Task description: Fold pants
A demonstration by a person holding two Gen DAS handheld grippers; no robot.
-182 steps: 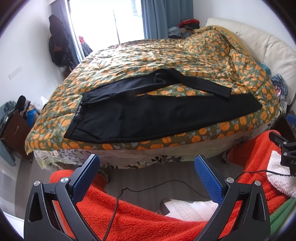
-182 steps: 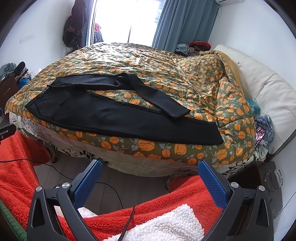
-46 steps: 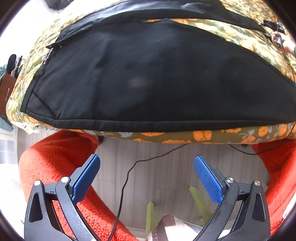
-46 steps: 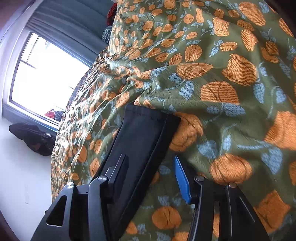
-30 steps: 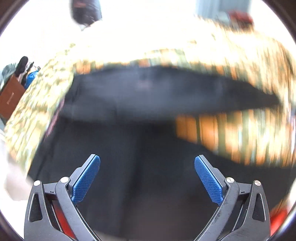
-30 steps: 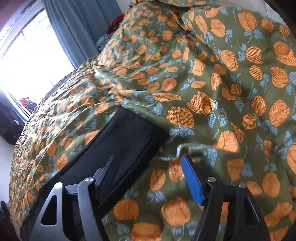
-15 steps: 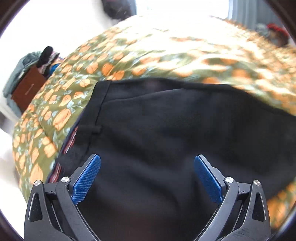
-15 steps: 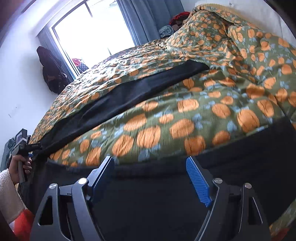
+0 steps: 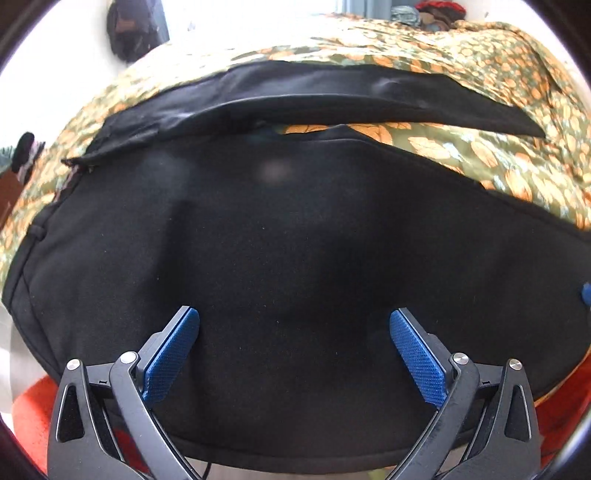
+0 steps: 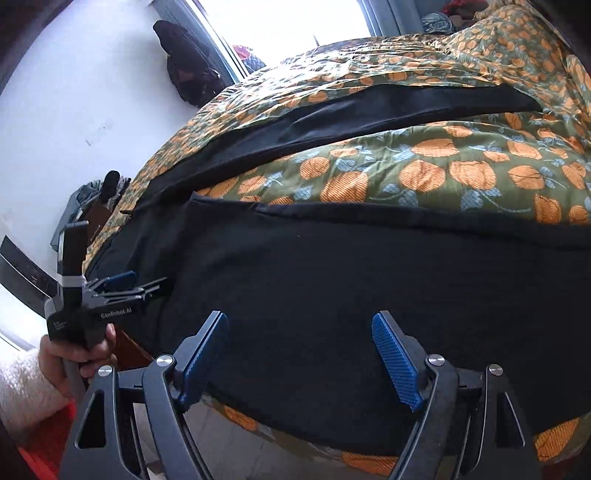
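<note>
Black pants (image 9: 295,221) lie spread on a bed, waistband (image 9: 37,229) at the left. The far leg (image 9: 332,88) runs straight across the quilt, apart from the near leg (image 10: 369,277), which reaches the bed's front edge. My left gripper (image 9: 291,317) hovers open over the near leg close to the waist end, nothing between its blue pads (image 9: 170,350). In the right wrist view the left gripper (image 10: 122,282) shows at the left, held by a hand (image 10: 62,354). My right gripper (image 10: 301,317) stands open over the near leg further right, pinching nothing.
An olive quilt with orange fruit print (image 10: 424,173) covers the bed and shows between the two legs. Red fleece (image 9: 29,417) lies below the bed's front edge. Dark clothes hang on the wall (image 10: 184,74) by a bright window. Piled clothes (image 9: 424,11) sit at the far corner.
The right gripper let go of the far leg's cuff and swung back over the near leg. The left gripper rose from below the bed edge and came in over the pants.
</note>
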